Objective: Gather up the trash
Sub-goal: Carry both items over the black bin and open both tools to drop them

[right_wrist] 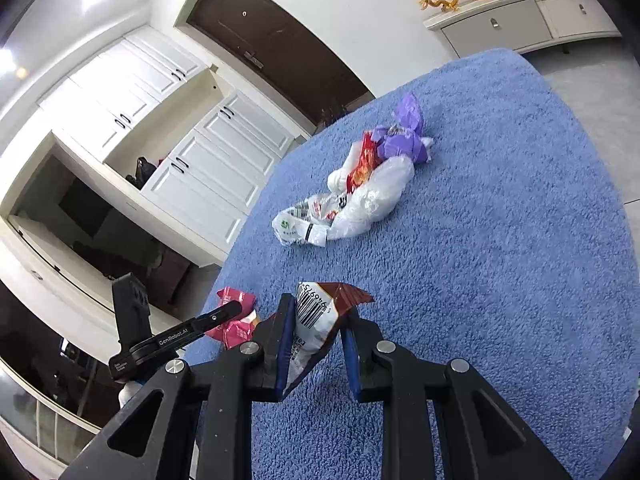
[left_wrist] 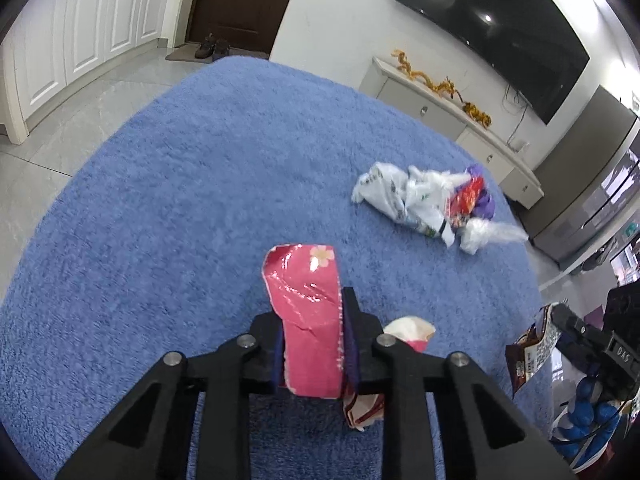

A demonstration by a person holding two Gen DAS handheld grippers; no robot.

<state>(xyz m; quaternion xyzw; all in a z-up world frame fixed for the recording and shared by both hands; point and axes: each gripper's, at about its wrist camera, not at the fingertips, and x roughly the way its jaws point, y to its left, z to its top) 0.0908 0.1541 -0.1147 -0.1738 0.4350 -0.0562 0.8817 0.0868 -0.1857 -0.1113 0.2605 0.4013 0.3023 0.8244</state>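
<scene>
My left gripper (left_wrist: 314,340) is shut on a pink foil wrapper (left_wrist: 310,312) with a flower print, held above the blue rug (left_wrist: 200,200). My right gripper (right_wrist: 316,344) is shut on a brown and white snack bag (right_wrist: 318,320) with a barcode. In the left wrist view that bag (left_wrist: 532,356) and the right gripper show at the right edge. In the right wrist view the left gripper with the pink wrapper (right_wrist: 234,318) shows at the left. A pile of trash (left_wrist: 432,202), white plastic bags with red and purple wrappers, lies on the rug ahead and also shows in the right wrist view (right_wrist: 360,188).
White cabinets (right_wrist: 192,152) and a dark door (right_wrist: 280,48) stand beyond the rug. A low white sideboard (left_wrist: 452,112) with gold dragon figures stands under a wall TV (left_wrist: 500,28). Shoes (left_wrist: 210,46) sit by the door. A blue and white shoe (left_wrist: 588,420) shows at lower right.
</scene>
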